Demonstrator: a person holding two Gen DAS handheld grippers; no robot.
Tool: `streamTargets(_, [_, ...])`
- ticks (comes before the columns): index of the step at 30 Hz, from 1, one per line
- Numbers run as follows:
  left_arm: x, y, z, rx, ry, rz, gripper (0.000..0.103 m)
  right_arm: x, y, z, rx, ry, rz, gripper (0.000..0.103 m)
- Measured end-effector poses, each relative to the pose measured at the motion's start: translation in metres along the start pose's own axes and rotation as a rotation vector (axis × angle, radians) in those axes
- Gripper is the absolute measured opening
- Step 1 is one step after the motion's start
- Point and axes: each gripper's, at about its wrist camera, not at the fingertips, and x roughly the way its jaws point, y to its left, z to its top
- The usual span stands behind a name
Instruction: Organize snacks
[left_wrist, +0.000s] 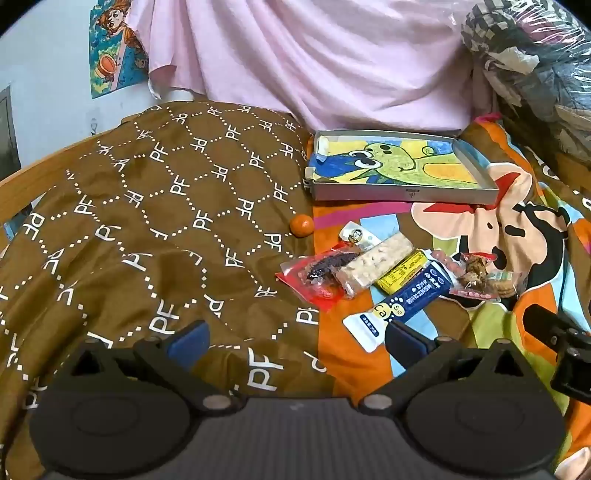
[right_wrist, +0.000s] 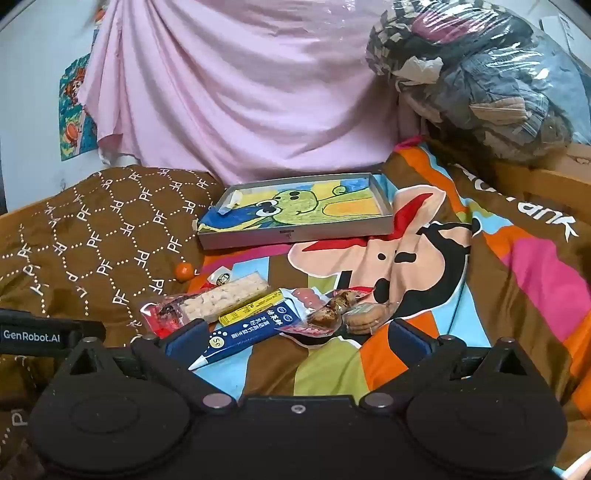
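Both claws spread wide, nothing between the pads. Snack pile sits on the cartoon bedspread (right_wrist: 443, 266), short of the grey tray (right_wrist: 295, 232), which is empty and lies further ahead.

Right gripper (right_wrist: 295, 339) is the nearer one: the blue sachet (right_wrist: 251, 328) lies just ahead of its left pad, long axis diagonal, low end pointing back toward that pad. Cookie pack (right_wrist: 364, 317) just ahead, centre-right.

Left gripper (left_wrist: 295, 339) is centred over the brown quilt (left_wrist: 147, 221); from it the pile lies ahead and to the right.

Left view shows the orange fruit (left_wrist: 301, 224) and red packet (left_wrist: 317, 275) clear; in the right view the red packet is half hidden by the finger. The right view alone shows the pile between the fingers.
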Motion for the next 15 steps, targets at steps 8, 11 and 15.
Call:
streamTargets(8, [0.0021,0.0032,-0.0064,-0.005,0.0,0.006,0.103,0.0035,0.0043,-0.0041,-0.006,0.005,0.002,0.102])
streamTargets(11, [0.0019,0.0033,-0.0045,-0.005,0.013,0.008,0.103,0.0023,0.0047,-0.0027,0.001,0.009,0.001,0.102])
streamTargets(15, [0.0043,0.001,-0.0033,-0.003,0.021,0.013,0.103,0.0051,0.0018,-0.0046,-0.001,0.007,0.001,0.102])
